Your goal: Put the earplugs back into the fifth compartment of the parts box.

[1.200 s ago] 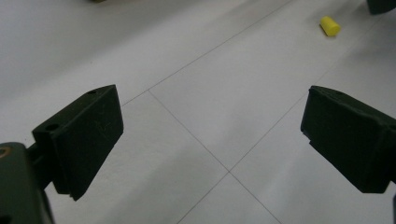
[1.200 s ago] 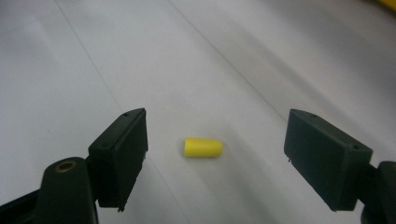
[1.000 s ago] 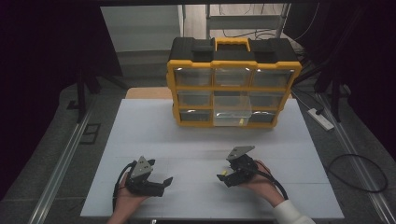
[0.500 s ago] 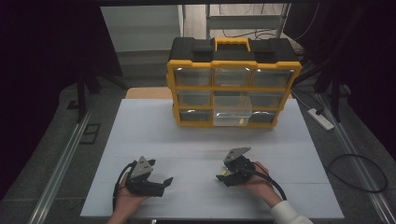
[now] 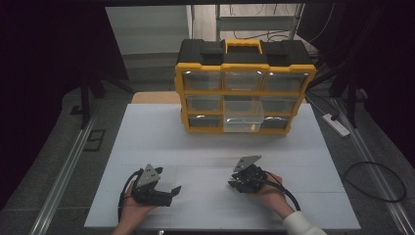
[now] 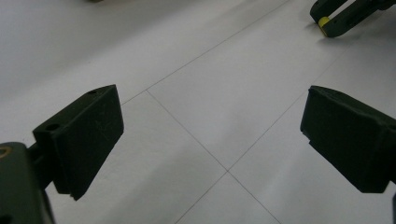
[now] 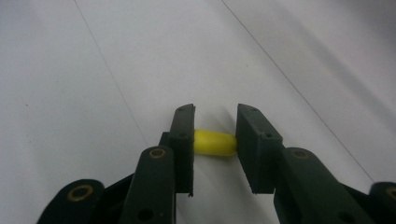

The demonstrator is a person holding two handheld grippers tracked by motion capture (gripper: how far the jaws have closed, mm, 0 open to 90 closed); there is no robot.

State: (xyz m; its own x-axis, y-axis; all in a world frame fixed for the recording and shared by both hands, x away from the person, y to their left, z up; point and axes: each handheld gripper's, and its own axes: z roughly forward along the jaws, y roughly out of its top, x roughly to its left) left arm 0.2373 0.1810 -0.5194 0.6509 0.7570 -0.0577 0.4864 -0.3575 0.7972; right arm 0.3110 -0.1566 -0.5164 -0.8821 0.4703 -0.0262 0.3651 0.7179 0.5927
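My right gripper (image 7: 215, 114) is shut on a small yellow capsule-shaped piece (image 7: 214, 142), which spans the narrow gap between its jaws just above the white table. In the high view, this gripper (image 5: 232, 184) sits at the front right, pointing left. The left gripper (image 5: 172, 194) rests at the front left, held in a hand, its jaws pointing right. In its own view the left gripper (image 6: 215, 135) stands wide open over bare table with nothing between the jaws. The right gripper's tip (image 6: 343, 13) and the yellow piece (image 6: 323, 20) appear at the top right of that view.
A yellow and black drawer organizer (image 5: 244, 63) stands at the back of the white table (image 5: 147, 142). Its lower middle clear drawer (image 5: 243, 117) is pulled out toward me. A power strip (image 5: 335, 124) lies on the floor at the right.
The right gripper has shifted slightly to the left, still holding the yellow piece. The left gripper has stayed in place.
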